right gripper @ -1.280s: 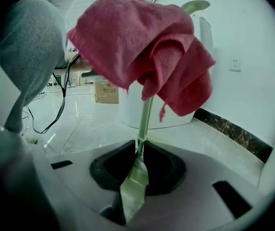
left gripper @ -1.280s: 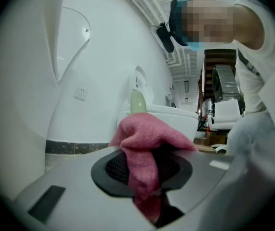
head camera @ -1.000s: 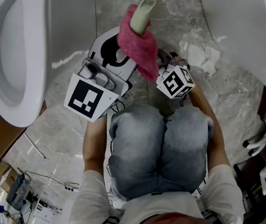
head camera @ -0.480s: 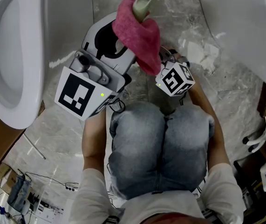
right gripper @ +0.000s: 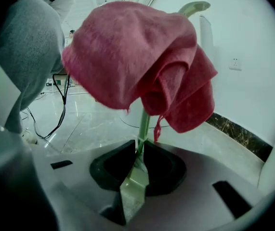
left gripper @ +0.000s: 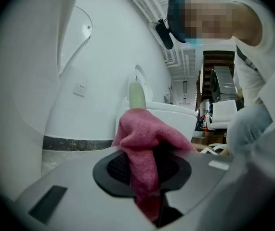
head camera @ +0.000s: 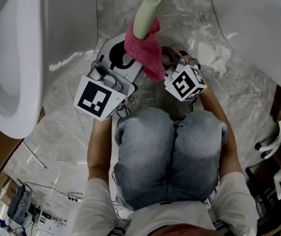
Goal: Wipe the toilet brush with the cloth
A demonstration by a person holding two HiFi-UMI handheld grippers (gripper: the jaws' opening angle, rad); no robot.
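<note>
Jaws of the left gripper (left gripper: 152, 179) have just been closing and are now pressed onto the pink cloth (left gripper: 142, 141). A fold of it is pinched in the narrow gap between them. On the right gripper (right gripper: 138, 160) the jaws are drawn nearly together and are clamped on the thin pale green stem of the toilet brush (right gripper: 143, 124). The toilet brush is held in the air above the marble floor (head camera: 179, 18), in front of the person's knees (head camera: 170, 151), and its stem is seen rising away from the right gripper. The pink cloth is draped and bunched around the stem partway along it, and the pale green far end is left bare beyond it. A white toilet (head camera: 12, 58) is seen at the left of the head view, apart from both grippers.
</note>
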